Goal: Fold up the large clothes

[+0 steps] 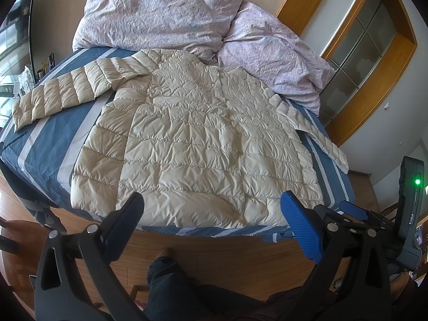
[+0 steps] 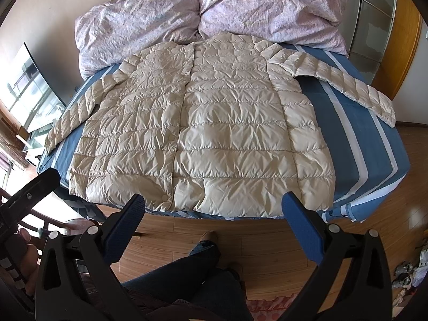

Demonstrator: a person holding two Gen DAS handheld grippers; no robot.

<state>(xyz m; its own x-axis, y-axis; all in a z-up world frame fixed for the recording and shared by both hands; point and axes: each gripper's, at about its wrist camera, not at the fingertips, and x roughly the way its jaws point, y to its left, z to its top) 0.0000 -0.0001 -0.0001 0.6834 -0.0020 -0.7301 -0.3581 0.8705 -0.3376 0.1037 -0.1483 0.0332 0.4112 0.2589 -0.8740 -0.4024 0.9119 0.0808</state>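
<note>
A cream quilted puffer jacket (image 1: 192, 144) lies flat, front up, on the blue striped bed (image 1: 40, 155), both sleeves spread out to the sides. It also shows in the right wrist view (image 2: 208, 139). My left gripper (image 1: 211, 214) is open and empty, held in the air before the jacket's hem. My right gripper (image 2: 214, 214) is open and empty too, just short of the hem at the bed's near edge (image 2: 374, 187). The right gripper's body also shows at the right of the left wrist view (image 1: 409, 214).
A crumpled lilac duvet (image 1: 187, 18) is piled at the head of the bed. The wooden floor (image 2: 254, 235) and the person's legs (image 2: 198, 275) lie below the grippers. A wood-framed glass door (image 1: 369, 42) stands to the right, a window (image 2: 29, 88) to the left.
</note>
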